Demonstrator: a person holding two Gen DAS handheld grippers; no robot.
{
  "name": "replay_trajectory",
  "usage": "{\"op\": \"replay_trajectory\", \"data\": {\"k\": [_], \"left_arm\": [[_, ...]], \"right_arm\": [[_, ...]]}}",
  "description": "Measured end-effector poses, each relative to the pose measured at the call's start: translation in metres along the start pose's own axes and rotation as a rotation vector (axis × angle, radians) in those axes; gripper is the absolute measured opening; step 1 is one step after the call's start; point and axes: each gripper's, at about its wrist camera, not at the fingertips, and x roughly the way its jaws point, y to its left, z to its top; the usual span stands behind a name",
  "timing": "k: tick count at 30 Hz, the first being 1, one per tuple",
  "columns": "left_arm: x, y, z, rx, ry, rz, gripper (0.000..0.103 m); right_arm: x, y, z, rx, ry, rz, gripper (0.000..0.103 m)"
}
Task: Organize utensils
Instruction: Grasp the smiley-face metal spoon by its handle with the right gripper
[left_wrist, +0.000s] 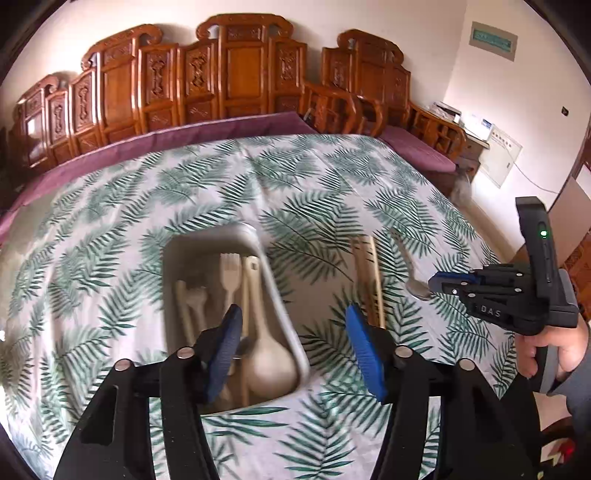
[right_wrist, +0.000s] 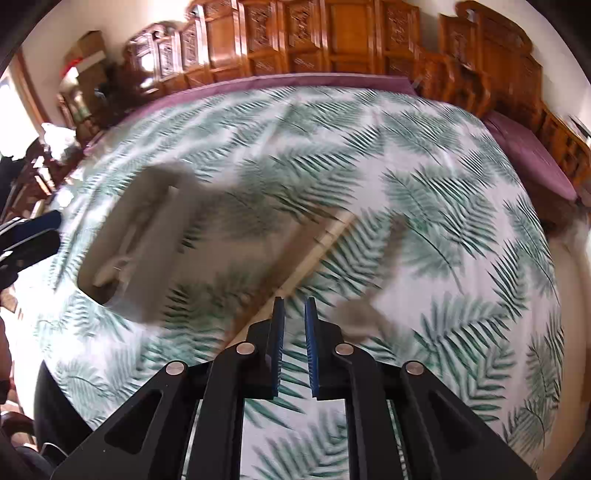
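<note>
the metal spoon (left_wrist: 415, 280) looks light, stiff and slippery, best pinched mid-handle by the right gripper (right_wrist: 294, 317), jaws narrow and empty, while the left gripper (left_wrist: 291, 332) gapes wide, empty.

Grey tray (left_wrist: 288, 325) holds beige fork (left_wrist: 229, 271), spoon (left_wrist: 271, 363); chopsticks (left_wrist: 369, 273), metal spoon (left_wrist: 415, 282) on cloth beside

one tray (left_wrist: 295, 343), two forks (left_wrist: 229, 269), two spoons (left_wrist: 271, 362)
</note>
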Motion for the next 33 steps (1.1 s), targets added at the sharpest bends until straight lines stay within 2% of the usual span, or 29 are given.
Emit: {"op": "replay_trajectory", "data": {"k": [3, 7, 13, 15, 17, 23, 33], "left_arm": [[0.015, -0.014, 0.0, 0.015, 0.028, -0.017, 0.056], [0.028, -0.029, -0.001, 0.037, 0.049, -0.027, 0.057], [0.049, -0.045, -0.004, 0.062, 0.09, -0.032, 0.057], [0.057, -0.05, -0.006, 0.071, 0.105, -0.033, 0.057], [0.062, -0.053, -0.006, 0.076, 0.116, -0.036, 0.057], [0.085, -0.06, -0.01, 0.085, 0.16, -0.032, 0.057], [0.114, -0.064, -0.011, 0.084, 0.213, -0.031, 0.057]], "right_arm": [[0.007, -0.018, -0.001, 0.029, 0.005, -0.015, 0.013], [0.023, -0.037, 0.004, 0.053, 0.02, -0.033, 0.026], [0.056, -0.054, 0.016, 0.078, 0.071, -0.024, 0.026], [0.064, -0.052, 0.021, 0.065, 0.081, -0.021, 0.024], [0.072, -0.049, 0.023, 0.043, 0.095, -0.024, 0.013], [0.078, -0.045, 0.028, 0.011, 0.115, -0.06, 0.012], [0.077, -0.059, 0.029, 0.065, 0.186, -0.071, 0.008]]}}
